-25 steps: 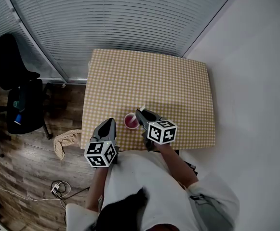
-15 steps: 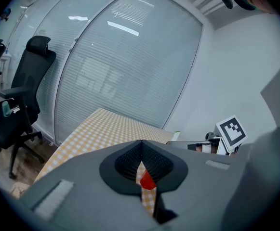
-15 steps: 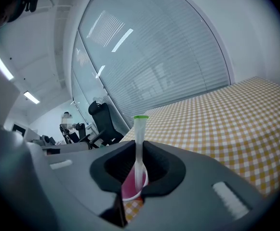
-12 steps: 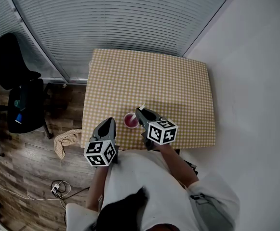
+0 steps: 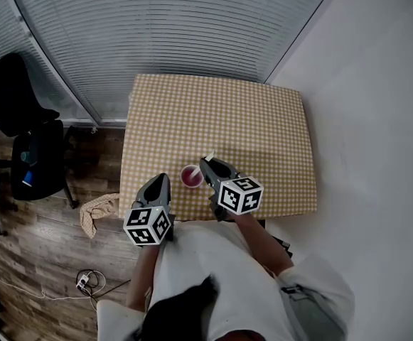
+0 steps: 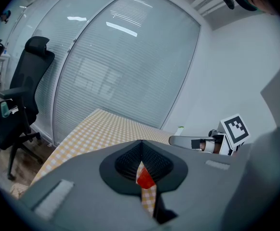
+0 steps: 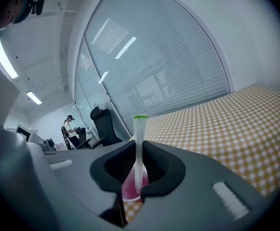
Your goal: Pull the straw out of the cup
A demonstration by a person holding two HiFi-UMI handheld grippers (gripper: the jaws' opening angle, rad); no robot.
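A small cup (image 5: 190, 177) of pink-red drink stands near the front edge of the checkered table (image 5: 263, 126). A white straw (image 7: 140, 134) with a green tip rises out of it. My right gripper (image 5: 203, 163) is just right of the cup. Its jaws have just been closing and are now shut on the straw's stem above the rim, as the right gripper view (image 7: 139, 150) shows. The left gripper (image 5: 163, 181) hangs at the table's front edge, left of the cup. It is shut with nothing in it, and the cup (image 6: 144, 178) shows through the slit below its pads.
Blinds run along the far side of the table and a white wall stands to the right. A black office chair (image 5: 35, 158) stands on the wood floor at left. A crumpled cloth (image 5: 98, 209) and cables (image 5: 85, 279) lie by the table's near left corner.
Hardly anything differs: the right gripper stays at the straw over the cup, and the left gripper has not moved.
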